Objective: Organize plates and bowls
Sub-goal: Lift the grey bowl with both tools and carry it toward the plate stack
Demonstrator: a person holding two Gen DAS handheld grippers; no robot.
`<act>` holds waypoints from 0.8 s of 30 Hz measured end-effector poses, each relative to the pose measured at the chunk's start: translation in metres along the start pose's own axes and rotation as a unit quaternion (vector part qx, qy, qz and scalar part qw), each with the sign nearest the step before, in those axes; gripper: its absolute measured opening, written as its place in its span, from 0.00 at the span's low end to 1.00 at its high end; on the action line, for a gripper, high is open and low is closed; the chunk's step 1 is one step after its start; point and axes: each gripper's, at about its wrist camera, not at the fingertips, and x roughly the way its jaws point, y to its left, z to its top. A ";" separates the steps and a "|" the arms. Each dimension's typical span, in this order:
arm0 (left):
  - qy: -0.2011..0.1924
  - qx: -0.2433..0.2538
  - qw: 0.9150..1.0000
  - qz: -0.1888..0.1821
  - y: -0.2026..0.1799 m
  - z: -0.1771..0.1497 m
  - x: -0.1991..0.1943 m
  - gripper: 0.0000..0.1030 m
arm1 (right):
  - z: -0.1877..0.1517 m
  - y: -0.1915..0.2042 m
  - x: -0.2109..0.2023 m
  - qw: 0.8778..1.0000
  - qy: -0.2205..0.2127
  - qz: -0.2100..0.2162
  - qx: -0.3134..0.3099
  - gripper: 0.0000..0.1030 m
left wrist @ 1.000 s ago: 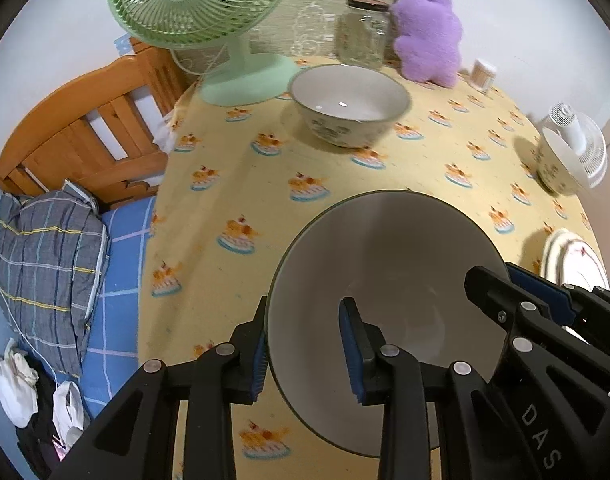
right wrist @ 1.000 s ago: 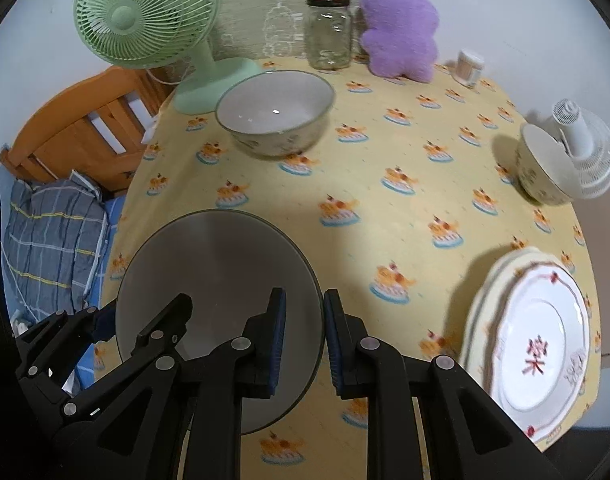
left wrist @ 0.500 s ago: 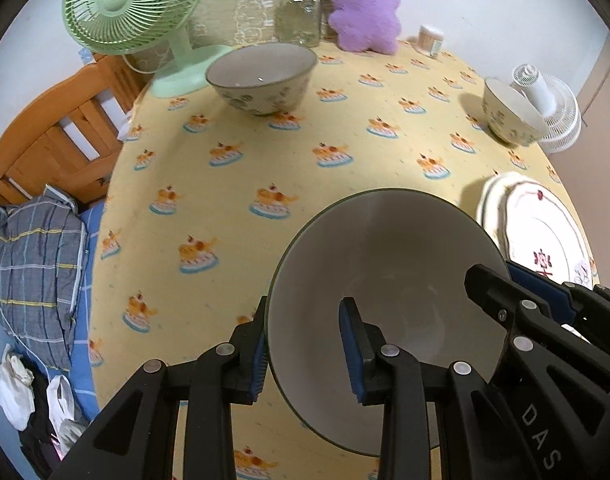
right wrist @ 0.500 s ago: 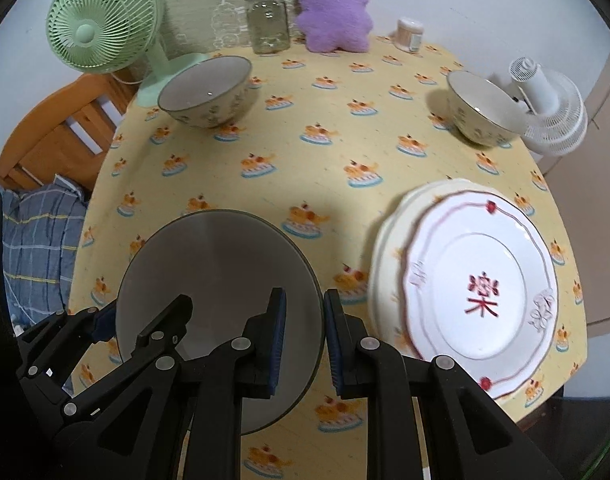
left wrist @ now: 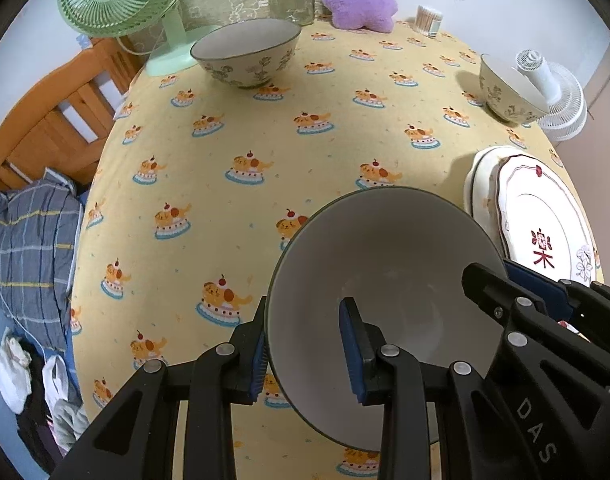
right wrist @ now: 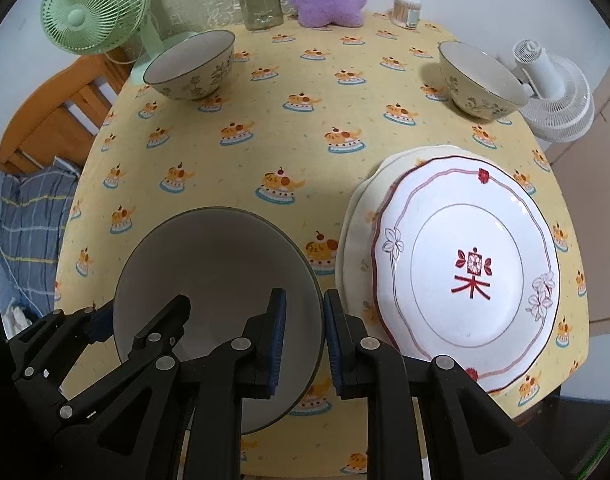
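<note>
Both grippers are still carrying the grey-lined ceramic bowl (left wrist: 385, 280) nearer the stacked white red-trimmed plates (right wrist: 465, 264); left gripper (left wrist: 305, 354) and right gripper (right wrist: 303, 336) are each pinching opposite rims, holding it above the yellow patterned tablecloth (right wrist: 265, 152)

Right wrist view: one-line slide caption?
Both grippers clamp one bowl by its rim beside stacked plates.

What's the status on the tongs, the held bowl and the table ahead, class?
Left tongs and right tongs both clamp the grey bowl's rim. Bowl held above the tablecloth. Stacked plates close on the right.
</note>
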 end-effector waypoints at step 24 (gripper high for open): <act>0.007 -0.087 0.996 0.032 -0.004 0.005 0.007 0.55 | 0.024 -0.003 0.023 0.994 0.012 0.089 -0.066 0.55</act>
